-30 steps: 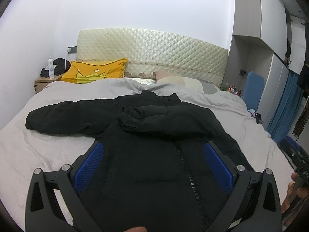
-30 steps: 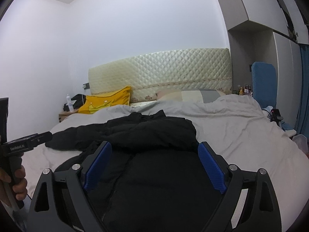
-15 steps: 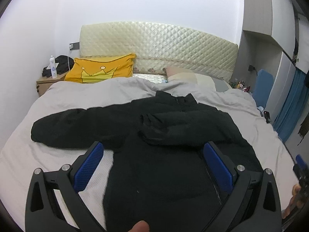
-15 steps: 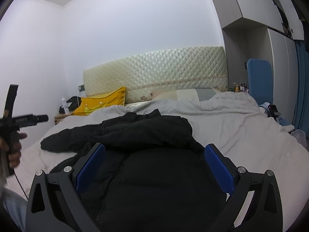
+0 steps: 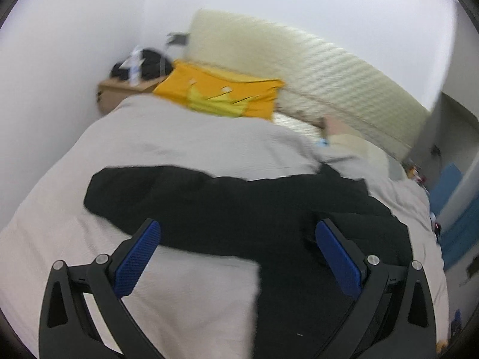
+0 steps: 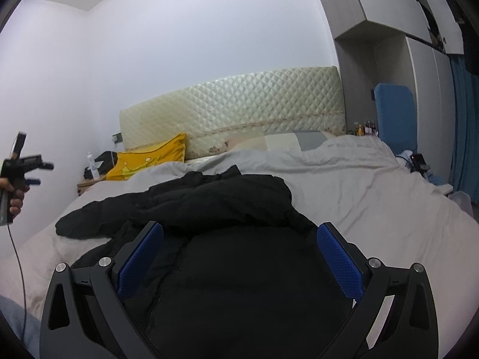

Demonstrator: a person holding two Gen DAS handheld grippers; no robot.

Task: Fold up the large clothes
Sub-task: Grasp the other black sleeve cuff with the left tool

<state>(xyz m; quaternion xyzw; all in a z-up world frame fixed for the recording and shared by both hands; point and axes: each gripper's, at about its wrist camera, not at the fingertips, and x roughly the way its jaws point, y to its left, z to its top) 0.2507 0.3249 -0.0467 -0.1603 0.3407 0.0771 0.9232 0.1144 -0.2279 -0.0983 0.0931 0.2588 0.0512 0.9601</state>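
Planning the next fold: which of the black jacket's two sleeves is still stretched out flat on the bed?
The sleeve reaching toward the yellow pillow side; the other sleeve is already folded across the chest.

Black padded cloth jacket [image 6: 239, 209]: matt, soft, quilted in puffy rows; stitched zip line down the front at 7 o'clock in the right wrist view.
Pale grey cloth bed cover [image 6: 374, 194]: matt, fine weave, creased.
Cream quilted headboard [image 6: 239, 104] at 12 o'clock: diamond stitching, slight sheen, looks like leatherette.
Orange cloth pillow with yellow crown print [image 5: 221, 92]: matt, smooth.
Light brown wooden nightstand [image 5: 119, 92] at 10 o'clock: flat, dull finish.
Left gripper [image 5: 236, 239] and right gripper [image 6: 239, 239]: matt black plastic frames, bright metal pins, blue finger pads [image 6: 338, 257] with dotted, rubbery texture.
White wall [image 6: 194, 45]: smooth, matt.
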